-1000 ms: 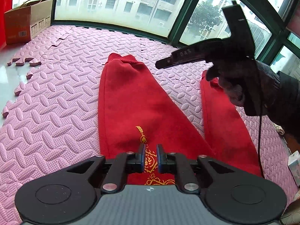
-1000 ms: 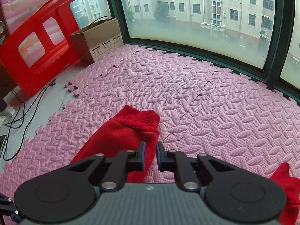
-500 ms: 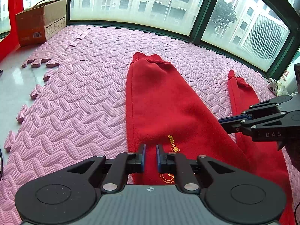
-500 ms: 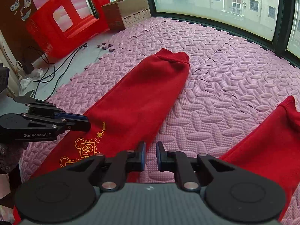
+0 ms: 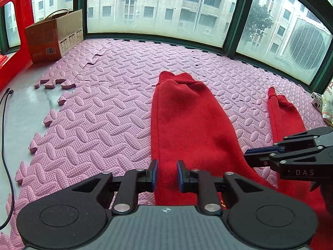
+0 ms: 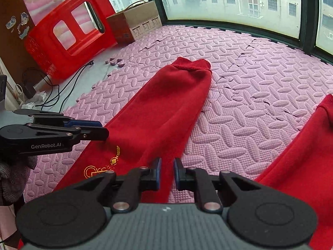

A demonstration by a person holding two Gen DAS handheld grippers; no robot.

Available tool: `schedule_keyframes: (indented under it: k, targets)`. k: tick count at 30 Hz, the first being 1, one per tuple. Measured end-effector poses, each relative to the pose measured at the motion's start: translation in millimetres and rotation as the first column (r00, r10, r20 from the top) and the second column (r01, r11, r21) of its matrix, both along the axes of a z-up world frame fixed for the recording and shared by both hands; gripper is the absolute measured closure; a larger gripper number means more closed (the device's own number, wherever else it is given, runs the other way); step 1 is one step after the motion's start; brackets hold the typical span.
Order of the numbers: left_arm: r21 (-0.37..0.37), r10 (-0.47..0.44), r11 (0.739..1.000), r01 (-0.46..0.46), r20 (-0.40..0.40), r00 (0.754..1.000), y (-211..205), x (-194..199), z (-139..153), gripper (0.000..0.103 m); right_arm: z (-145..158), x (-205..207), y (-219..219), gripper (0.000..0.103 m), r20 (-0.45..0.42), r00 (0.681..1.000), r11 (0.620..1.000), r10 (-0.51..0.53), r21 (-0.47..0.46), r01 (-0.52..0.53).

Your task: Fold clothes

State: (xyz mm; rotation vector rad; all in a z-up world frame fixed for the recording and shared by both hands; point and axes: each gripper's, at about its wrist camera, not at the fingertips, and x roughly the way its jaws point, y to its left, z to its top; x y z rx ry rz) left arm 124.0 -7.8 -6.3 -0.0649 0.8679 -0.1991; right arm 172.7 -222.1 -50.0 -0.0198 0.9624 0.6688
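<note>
Red trousers lie flat on the pink foam mat, legs spread apart. The left leg runs away from me with its cuff far; it also shows in the right wrist view, with gold embroidery near the top. The right leg lies to the right, also in the right wrist view. My left gripper hovers over the left leg's left edge, jaws a little apart, holding nothing. My right gripper hovers over the same leg's right edge, jaws a little apart, empty.
A cardboard box stands at the far left by the window. A red plastic stool lies on its side beside it. Black cables trail on the bare floor left of the mat. Small items sit at the far right.
Both grippers have come lower and nearer the left trouser leg. The left gripper has shifted left toward the leg's edge; the right gripper now sits beside it over the same leg.
</note>
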Motion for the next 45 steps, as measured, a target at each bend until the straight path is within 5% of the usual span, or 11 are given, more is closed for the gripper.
schedule_keyframes:
  k: [11, 14, 17, 32, 39, 45]
  targets:
    - [-0.018, -0.028, 0.999, 0.028, 0.000, 1.000, 4, 1, -5, 0.083, -5, -3, 6, 0.084, 0.020, 0.999, 0.999, -0.044, -0.016, 0.045]
    - [-0.021, -0.030, 0.999, 0.031, 0.003, 1.000, 6, 1, -6, 0.097, -5, -6, 9, 0.090, 0.044, 0.998, 0.998, -0.039, -0.039, 0.040]
    - [-0.021, -0.027, 0.999, 0.027, 0.018, 0.999, 9, -1, -5, 0.100, -3, -8, 10, 0.095, 0.057, 0.997, 0.998, -0.044, -0.045, 0.046]
    - [-0.017, 0.014, 1.000, -0.013, 0.046, 0.999, 16, -9, 4, 0.098, -1, -9, 9, 0.097, 0.113, 0.992, 0.990, -0.052, -0.125, 0.067]
    - [-0.081, -0.112, 0.990, 0.117, 0.055, 0.992, -3, -28, 12, 0.097, -1, -9, 12, 0.096, 0.109, 0.993, 0.988, -0.045, -0.141, 0.061]
    - [0.007, -0.124, 0.992, 0.124, -0.006, 0.992, 2, -37, -7, 0.096, -1, -8, 12, 0.095, 0.107, 0.993, 0.987, -0.038, -0.152, 0.054]
